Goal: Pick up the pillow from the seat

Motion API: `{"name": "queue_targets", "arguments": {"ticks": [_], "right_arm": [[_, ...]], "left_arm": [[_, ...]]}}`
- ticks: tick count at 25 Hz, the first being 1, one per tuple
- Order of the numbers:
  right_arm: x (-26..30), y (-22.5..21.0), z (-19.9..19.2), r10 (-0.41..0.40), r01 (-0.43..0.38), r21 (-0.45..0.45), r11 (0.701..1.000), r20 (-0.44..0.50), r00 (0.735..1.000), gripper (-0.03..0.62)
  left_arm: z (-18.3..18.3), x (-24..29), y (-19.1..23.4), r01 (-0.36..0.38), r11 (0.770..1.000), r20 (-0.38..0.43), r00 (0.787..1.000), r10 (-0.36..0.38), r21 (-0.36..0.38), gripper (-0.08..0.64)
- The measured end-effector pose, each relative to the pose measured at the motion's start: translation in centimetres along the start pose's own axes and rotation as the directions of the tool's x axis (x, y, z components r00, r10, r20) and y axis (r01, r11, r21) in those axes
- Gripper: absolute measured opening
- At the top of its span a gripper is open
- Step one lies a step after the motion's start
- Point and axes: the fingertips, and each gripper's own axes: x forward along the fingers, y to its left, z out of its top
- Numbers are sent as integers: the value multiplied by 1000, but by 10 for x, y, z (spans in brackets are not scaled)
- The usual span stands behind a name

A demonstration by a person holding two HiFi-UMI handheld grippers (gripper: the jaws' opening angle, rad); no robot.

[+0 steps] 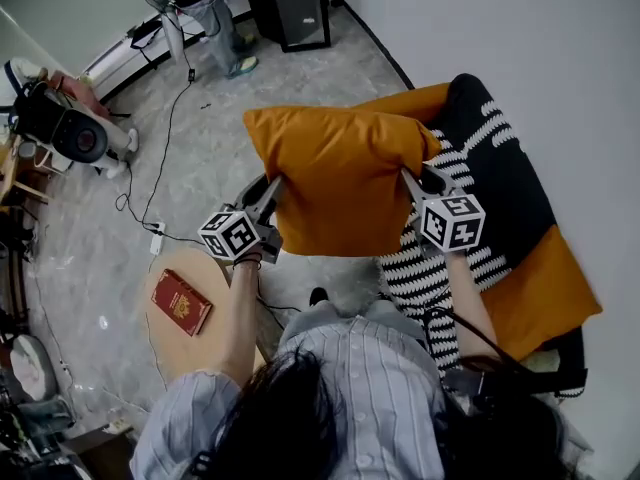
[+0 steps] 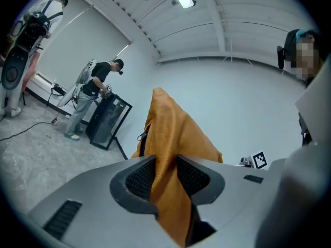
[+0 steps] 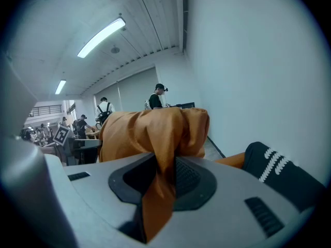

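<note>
An orange pillow (image 1: 340,178) hangs in the air in front of me, lifted clear of the seat (image 1: 520,298). My left gripper (image 1: 275,190) is shut on the pillow's left edge; in the left gripper view the orange fabric (image 2: 168,164) is pinched between the ribbed pads. On the other side my right gripper (image 1: 410,180) is shut on the right edge, with folded orange cloth (image 3: 160,174) pressed between its pads. The pillow's zipper (image 2: 140,136) shows on one side.
A black cushion with white stripes (image 1: 480,158) lies on the orange seat against the white wall. A small round table (image 1: 165,313) at my left carries a red book (image 1: 181,302). Cables (image 1: 150,168) cross the grey floor; people stand at the far end (image 1: 200,8).
</note>
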Motion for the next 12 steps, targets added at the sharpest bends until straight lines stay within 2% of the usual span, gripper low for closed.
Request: {"name": "queue_targets", "arguments": {"ticks": [12], "right_arm": [[62, 109, 1, 100, -102, -38, 994, -39, 994, 95]], "left_arm": [[35, -98, 74, -93, 995, 56, 994, 95, -25, 133]]}}
